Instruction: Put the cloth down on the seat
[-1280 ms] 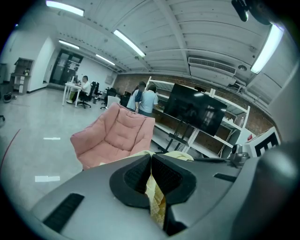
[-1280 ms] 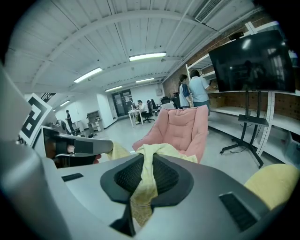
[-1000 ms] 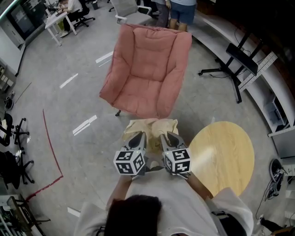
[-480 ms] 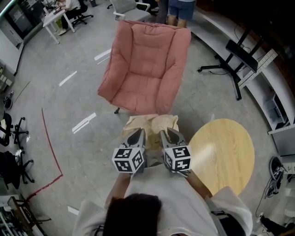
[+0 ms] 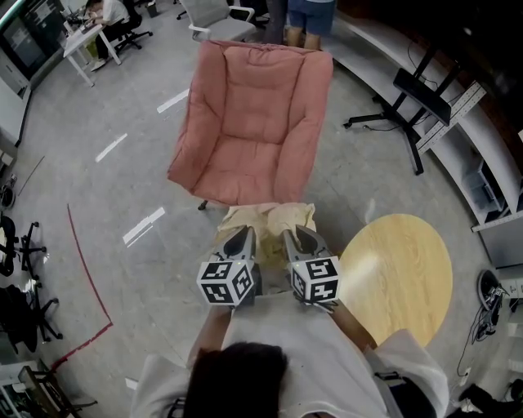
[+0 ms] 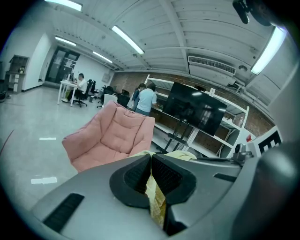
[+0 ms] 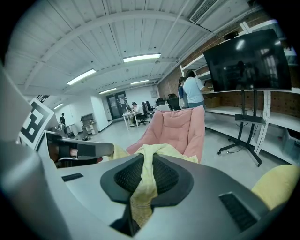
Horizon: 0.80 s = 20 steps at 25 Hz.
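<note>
L gripper & R gripper each clamped on cloth, side by side, prob. to keep it spread; chair seat just on far side.

Head view, I've got the armchair at 12 o'clock. The cloth is at 6, near the armchair's front edge, in the jaws of my left gripper and right gripper, which sit side by side. Round table at 4, just beside the right gripper. Screen stand at 2, right of the armchair. Two people stand behind the armchair. Desk at 10, well apart.
</note>
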Each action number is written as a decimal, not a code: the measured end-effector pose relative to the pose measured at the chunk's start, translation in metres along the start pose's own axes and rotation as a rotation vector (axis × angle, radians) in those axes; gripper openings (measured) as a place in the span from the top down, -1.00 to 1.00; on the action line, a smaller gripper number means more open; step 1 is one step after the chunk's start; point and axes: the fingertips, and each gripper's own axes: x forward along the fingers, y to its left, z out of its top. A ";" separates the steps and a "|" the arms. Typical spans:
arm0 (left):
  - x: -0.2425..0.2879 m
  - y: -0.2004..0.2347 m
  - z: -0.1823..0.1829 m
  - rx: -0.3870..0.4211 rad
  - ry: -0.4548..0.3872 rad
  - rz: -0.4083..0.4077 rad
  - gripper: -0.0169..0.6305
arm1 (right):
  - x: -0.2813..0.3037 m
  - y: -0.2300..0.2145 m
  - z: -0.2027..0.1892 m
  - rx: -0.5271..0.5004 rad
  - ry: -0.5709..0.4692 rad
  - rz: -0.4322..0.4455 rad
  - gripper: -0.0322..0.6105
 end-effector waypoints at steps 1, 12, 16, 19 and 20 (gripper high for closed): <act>0.004 0.004 0.003 -0.002 -0.001 -0.003 0.85 | 0.005 0.000 0.003 -0.001 0.000 -0.003 0.68; 0.055 0.059 0.052 0.009 0.033 -0.035 0.85 | 0.081 -0.004 0.037 0.017 0.032 -0.047 0.68; 0.072 0.083 0.068 0.009 0.039 -0.036 0.85 | 0.109 -0.002 0.047 0.008 0.055 -0.051 0.68; 0.083 0.099 0.076 0.001 0.050 -0.044 0.85 | 0.126 -0.001 0.050 0.007 0.076 -0.059 0.68; 0.087 0.105 0.079 0.002 0.053 -0.047 0.85 | 0.133 -0.001 0.052 0.011 0.079 -0.061 0.68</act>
